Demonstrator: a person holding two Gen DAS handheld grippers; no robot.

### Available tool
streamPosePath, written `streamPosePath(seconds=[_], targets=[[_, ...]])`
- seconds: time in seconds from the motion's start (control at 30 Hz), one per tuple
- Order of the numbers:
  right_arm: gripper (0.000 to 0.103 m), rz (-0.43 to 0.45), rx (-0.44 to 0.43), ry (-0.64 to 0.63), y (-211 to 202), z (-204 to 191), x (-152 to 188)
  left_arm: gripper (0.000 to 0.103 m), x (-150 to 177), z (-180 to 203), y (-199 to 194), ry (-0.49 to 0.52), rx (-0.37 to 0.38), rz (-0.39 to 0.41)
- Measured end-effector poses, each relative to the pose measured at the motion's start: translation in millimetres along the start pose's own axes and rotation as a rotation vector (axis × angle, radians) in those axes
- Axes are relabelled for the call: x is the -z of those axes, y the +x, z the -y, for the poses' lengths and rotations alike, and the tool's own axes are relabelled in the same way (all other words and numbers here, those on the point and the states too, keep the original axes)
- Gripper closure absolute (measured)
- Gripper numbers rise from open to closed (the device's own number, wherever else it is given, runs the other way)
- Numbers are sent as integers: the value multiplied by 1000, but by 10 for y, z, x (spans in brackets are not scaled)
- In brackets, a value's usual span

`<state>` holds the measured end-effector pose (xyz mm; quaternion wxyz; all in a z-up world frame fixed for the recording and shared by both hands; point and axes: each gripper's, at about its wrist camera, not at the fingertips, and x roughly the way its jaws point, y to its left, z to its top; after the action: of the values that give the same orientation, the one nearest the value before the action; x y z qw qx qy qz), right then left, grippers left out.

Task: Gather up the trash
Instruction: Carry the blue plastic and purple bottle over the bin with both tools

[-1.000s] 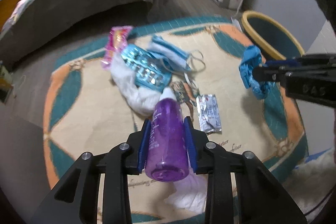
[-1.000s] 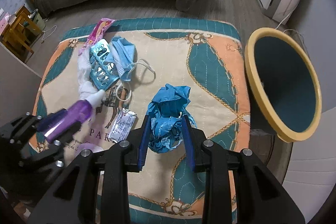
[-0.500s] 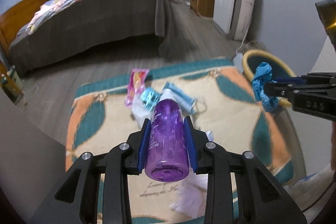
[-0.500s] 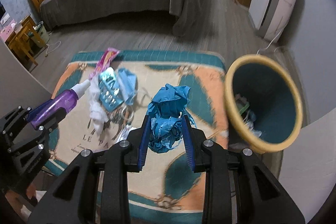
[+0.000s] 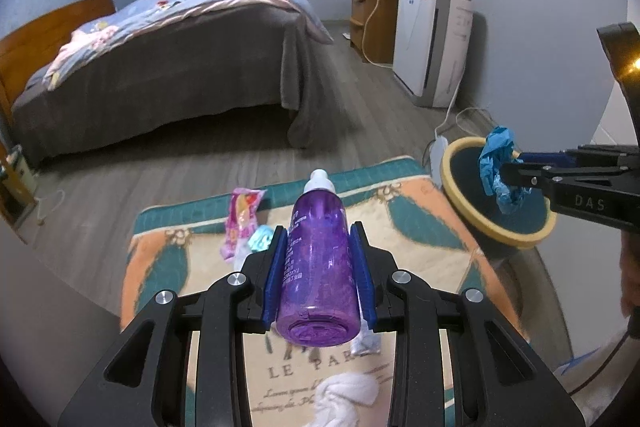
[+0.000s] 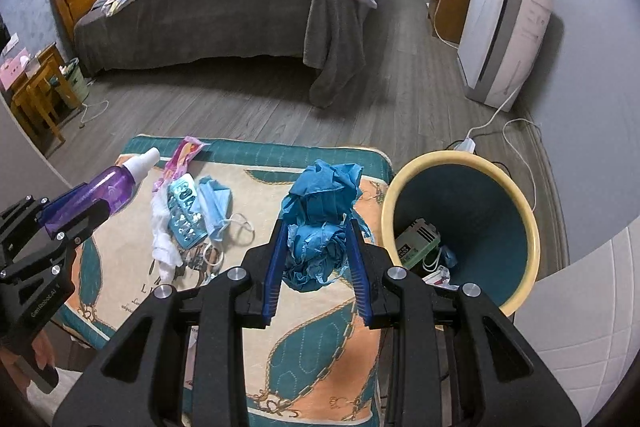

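While the left gripper clamps the purple bottle between its blue pads, bottle lies along the fingers, white cap pointing forward, base toward the camera, lifted clear of the rug. On the rug, left to right in the right wrist view: pink wrapper, white tissue, blister pack, blue face mask, all bunched and touching or overlapping. Right gripper is closed on the crumpled blue wad; wad sits between the pads and bulges up past the fingertips, off the rug. Yellow-rimmed bin stands just beside the rug's right edge, right of the wad, some trash already inside. In the left wrist view the wad shows in front of the bin's mouth.
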<state>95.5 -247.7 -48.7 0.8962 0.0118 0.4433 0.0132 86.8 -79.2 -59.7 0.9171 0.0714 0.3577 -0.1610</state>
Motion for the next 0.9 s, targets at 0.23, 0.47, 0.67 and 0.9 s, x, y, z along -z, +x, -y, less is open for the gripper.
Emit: streamPosePath(seconds=[0.23, 0.47, 0.67, 0.9], targets=[[74, 1, 6, 32, -4, 287, 0, 70, -121, 231, 145, 3, 37, -2], [74, -19, 18, 62, 55, 524, 31, 70, -177, 554, 344, 51, 61, -24], [74, -23, 61, 22, 62, 664, 7, 70, -183, 817, 487, 94, 87, -39], [74, -11, 120, -43, 14, 866, -43, 70, -239, 1112, 607, 122, 121, -55]])
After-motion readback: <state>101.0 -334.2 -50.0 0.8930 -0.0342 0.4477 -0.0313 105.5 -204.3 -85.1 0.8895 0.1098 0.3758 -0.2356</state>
